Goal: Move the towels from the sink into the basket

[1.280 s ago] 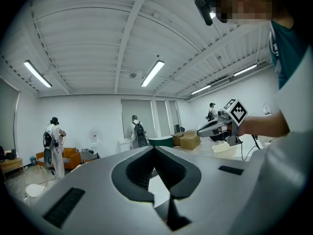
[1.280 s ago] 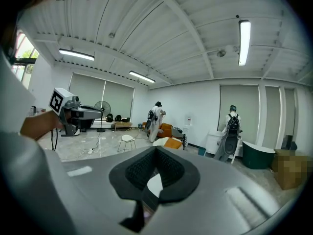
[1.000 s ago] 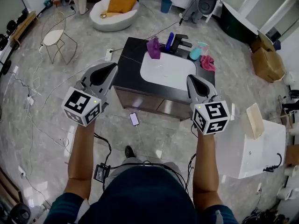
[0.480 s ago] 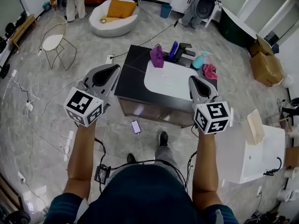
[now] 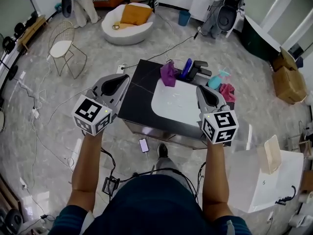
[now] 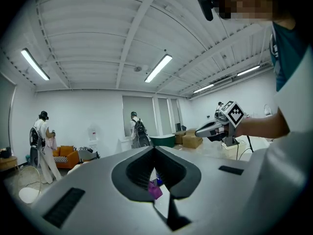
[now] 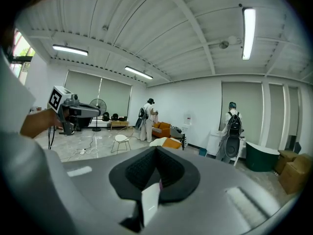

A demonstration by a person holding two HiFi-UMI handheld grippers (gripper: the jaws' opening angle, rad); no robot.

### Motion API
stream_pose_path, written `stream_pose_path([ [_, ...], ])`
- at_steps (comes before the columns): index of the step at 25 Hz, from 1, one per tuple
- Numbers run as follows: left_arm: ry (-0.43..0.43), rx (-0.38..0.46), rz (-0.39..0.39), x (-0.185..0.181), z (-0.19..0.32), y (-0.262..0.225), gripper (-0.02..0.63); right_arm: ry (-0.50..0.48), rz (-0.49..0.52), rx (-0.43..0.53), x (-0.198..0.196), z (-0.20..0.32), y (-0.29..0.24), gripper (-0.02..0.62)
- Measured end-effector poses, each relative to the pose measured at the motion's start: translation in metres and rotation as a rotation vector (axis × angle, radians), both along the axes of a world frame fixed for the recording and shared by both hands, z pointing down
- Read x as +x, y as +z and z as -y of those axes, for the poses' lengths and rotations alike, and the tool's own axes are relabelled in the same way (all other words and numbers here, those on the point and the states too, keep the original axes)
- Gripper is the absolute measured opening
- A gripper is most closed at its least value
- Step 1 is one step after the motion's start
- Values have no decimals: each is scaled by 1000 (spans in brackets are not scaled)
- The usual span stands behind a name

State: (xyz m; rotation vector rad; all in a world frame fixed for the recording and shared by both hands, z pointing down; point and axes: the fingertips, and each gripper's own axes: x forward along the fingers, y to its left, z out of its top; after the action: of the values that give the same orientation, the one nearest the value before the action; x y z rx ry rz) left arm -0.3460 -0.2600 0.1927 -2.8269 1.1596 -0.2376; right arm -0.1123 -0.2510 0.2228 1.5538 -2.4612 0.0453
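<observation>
Purple towel (image 5: pixel 168 75) and pink towel (image 5: pixel 227 92) lie beside sink (image 5: pixel 173 104).

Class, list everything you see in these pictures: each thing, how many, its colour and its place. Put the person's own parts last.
sink: one, white basin in a dark counter, centre
purple towel: one, on the counter behind the basin
pink towel: one, at the counter's right end
faucet: one, black, behind the basin
bottle: one, blue, beside the purple towel
spray bottle: one, teal, beside the pink towel
phone: one, dark, on the floor before the counter
wire chair: one, pale, far left
round seat: one, white with an orange cushion, top
cardboard boxes: two, brown, right edge
left tool: one, grey, shut, empty
right tool: one, grey, shut, empty
</observation>
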Motion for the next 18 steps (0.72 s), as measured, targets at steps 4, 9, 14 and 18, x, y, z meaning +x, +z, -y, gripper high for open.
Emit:
stream_pose_path([
  [4,15,-19,24,27,49,13,6,-20,0,-34,12,44,21,12],
  [9,25,-55,51,54,109,42,6,-21,15,-63,24,90,54,12],
  [14,44,-119,91,78,160,83,6,-10,32,-121,38,125,94,15],
  [18,55,-148,118,96,200,111,6,-3,48,-161,48,155,125,20],
])
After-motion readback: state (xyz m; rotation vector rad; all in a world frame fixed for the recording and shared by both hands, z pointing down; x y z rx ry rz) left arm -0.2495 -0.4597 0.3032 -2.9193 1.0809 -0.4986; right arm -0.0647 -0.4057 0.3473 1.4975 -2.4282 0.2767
